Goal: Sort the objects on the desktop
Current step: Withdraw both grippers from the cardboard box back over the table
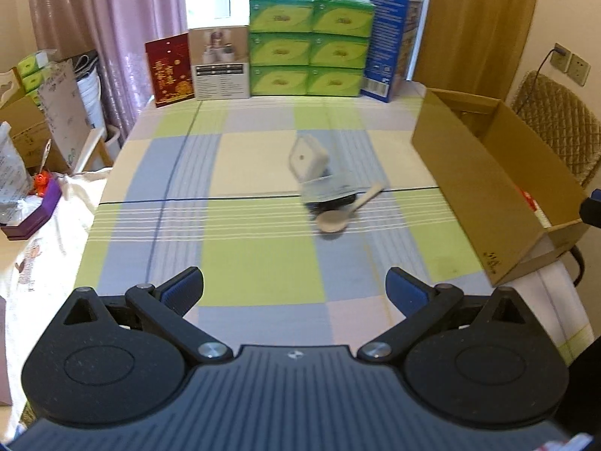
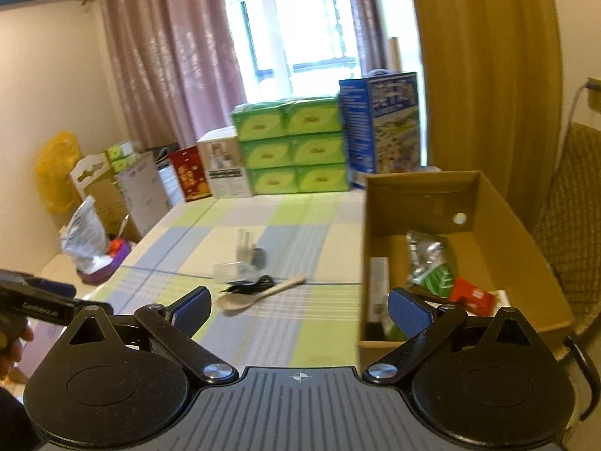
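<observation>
Both black two-finger grippers are hanging nearest the cameras, above the near edge of the bench, and neither is holding anything. On the left gripper (image 1: 295,293), the blue-padded fingers (image 1: 186,287) are standing wide apart over bare cloth, which suits an approach to a pickup. The right gripper (image 2: 298,310) is likewise spread and empty, poised between the loose items and the open brown cardboard box (image 2: 526,233).

Remaining items are lying in one small cluster mid-bench on the green, blue and cream checked tablecloth (image 1: 263,263). A pale wooden spoon (image 1: 347,208) is resting nearest, bowl toward the grippers. Just behind it, a tangled black cable (image 2: 249,285) is lying touching or overlapping a blurred flat packet (image 1: 328,188), and a small white rounded-square box (image 1: 308,158) is leaning tilted on that pile.

Along the right side of the bench, the cardboard box is serving as the collection point: it is already containing a silver and green foil pouch (image 2: 430,259), a red packet (image 2: 469,297) and a white carton (image 2: 377,285). Judging by this, sorting is partly complete, with the spoon the most accessible next item.
</observation>
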Tool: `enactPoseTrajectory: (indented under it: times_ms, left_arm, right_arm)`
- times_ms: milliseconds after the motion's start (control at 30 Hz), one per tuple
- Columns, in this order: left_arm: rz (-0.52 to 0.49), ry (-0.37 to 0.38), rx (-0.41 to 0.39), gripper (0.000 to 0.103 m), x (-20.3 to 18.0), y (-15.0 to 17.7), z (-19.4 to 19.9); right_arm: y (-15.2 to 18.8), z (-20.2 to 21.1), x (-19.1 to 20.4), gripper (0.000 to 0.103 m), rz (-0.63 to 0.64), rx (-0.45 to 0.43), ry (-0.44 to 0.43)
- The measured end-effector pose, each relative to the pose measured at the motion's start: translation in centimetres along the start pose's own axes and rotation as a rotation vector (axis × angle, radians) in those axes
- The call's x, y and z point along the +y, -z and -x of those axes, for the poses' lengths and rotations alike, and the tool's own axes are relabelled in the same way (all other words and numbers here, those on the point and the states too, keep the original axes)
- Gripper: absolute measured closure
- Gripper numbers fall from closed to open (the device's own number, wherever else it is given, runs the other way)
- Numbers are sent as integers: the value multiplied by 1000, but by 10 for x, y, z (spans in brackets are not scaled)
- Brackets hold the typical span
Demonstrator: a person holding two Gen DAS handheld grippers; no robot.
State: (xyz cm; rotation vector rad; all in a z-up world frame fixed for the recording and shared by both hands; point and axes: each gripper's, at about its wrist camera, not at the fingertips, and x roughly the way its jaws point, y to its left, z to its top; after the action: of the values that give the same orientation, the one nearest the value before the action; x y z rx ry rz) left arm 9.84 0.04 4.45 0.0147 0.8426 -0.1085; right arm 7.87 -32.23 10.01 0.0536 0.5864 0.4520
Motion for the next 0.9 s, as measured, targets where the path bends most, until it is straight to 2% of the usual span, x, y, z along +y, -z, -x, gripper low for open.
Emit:
enactPoseTrajectory:
  times_ms: [433,633,900]
  left_arm:
    - [16,-5,19,2,24,-2,-37]
    - [39,8,32,2,39,-1,-63]
    - [67,2,44,2,57,1,-101]
  right_arm:
    - [4,-48,36,5,59,60,-41]
    - [8,-81,51,5,94,91,-56]
    - [29,-135,59,5,104,150,-39]
